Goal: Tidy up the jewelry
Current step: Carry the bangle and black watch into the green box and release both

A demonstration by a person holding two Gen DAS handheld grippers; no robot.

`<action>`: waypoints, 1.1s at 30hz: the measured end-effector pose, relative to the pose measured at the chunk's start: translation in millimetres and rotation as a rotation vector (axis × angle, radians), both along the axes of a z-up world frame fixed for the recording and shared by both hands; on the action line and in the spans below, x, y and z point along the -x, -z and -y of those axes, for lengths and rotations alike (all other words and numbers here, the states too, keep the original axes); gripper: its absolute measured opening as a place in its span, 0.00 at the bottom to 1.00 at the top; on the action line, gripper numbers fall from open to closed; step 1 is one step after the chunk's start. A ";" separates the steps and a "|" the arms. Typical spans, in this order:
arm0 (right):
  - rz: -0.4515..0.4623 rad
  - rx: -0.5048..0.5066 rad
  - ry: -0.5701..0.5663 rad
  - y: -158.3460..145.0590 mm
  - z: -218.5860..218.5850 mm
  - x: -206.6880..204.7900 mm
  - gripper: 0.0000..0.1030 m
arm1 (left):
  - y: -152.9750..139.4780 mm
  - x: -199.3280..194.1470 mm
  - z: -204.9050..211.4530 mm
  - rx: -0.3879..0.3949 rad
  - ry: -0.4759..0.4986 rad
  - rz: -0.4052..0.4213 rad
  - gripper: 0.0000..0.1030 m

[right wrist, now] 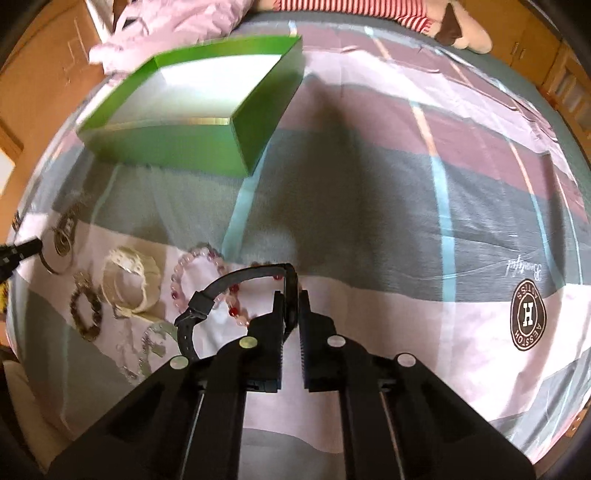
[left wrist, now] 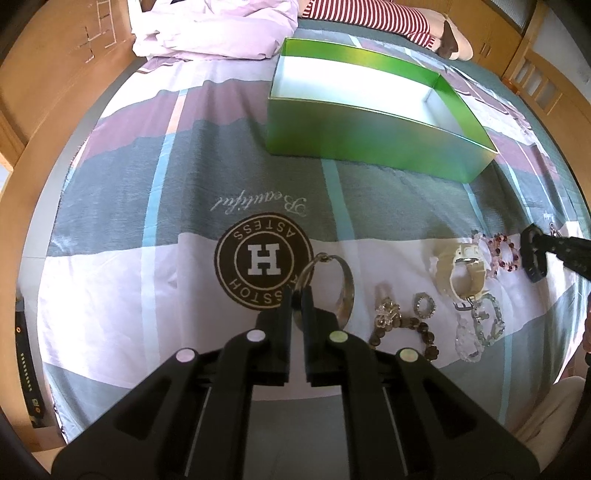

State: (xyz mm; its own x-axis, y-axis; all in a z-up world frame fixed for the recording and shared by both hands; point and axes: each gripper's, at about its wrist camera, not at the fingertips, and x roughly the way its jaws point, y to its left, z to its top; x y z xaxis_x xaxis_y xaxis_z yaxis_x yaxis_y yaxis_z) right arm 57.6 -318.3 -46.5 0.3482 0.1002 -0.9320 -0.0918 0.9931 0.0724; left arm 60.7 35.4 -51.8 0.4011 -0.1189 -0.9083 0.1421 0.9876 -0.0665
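My left gripper [left wrist: 297,300] is shut on a silver metal bangle [left wrist: 345,286] and holds it just above the bedspread. My right gripper [right wrist: 291,300] is shut on a black watch strap [right wrist: 207,301], which curls off to its left; it also shows in the left wrist view [left wrist: 533,254]. An open green box [left wrist: 373,107] with a white inside stands further back on the bed, and in the right wrist view [right wrist: 177,144] it is at the upper left. Loose jewelry lies between the grippers: a white bracelet [left wrist: 463,271], a pink bead bracelet [right wrist: 201,273], a brown bead bracelet [left wrist: 417,334].
A striped bedspread [left wrist: 207,177] with a brown round logo [left wrist: 264,258] covers the bed. A crumpled pink quilt [left wrist: 218,26] and a plush toy in red stripes [left wrist: 388,16] lie at the far end. Wooden furniture stands around the bed.
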 end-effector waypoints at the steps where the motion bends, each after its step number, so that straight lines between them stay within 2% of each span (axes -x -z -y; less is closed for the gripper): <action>1: 0.015 -0.011 0.004 -4.3 -3.1 -3.2 0.07 | -1.5 0.3 0.4 -0.002 0.002 0.008 0.05; 5: 0.093 -0.020 0.022 -21.3 -4.5 0.4 0.07 | -10.7 1.8 0.0 0.029 0.011 0.029 0.05; 8: 0.148 -0.002 0.066 -32.5 -5.5 -1.0 0.07 | -29.9 8.1 2.3 0.047 0.027 0.120 0.05; 11: 0.203 0.022 0.085 -46.2 -10.6 -3.2 0.07 | -50.0 10.0 6.5 0.077 0.032 0.157 0.05; 18: 0.219 0.000 0.089 -82.3 -42.6 -26.9 0.07 | -102.6 -13.8 40.3 0.074 0.057 0.214 0.05; 22: 0.257 0.007 0.072 -107.8 -71.4 -57.3 0.07 | -125.4 -43.0 57.9 0.112 0.046 0.244 0.05; 24: 0.274 0.014 0.093 -109.8 -78.3 -74.4 0.07 | -125.6 -64.0 64.3 0.133 0.027 0.240 0.05; 27: 0.262 -0.022 0.135 -95.0 -79.9 -106.3 0.07 | -109.6 -96.4 66.9 0.154 -0.007 0.211 0.05; 30: 0.193 -0.037 0.170 -61.8 -78.1 -136.0 0.07 | -76.9 -127.3 58.7 0.186 -0.047 0.151 0.05; 33: 0.129 -0.017 0.182 -29.0 -78.7 -161.4 0.07 | -43.3 -153.2 50.8 0.160 -0.075 0.096 0.05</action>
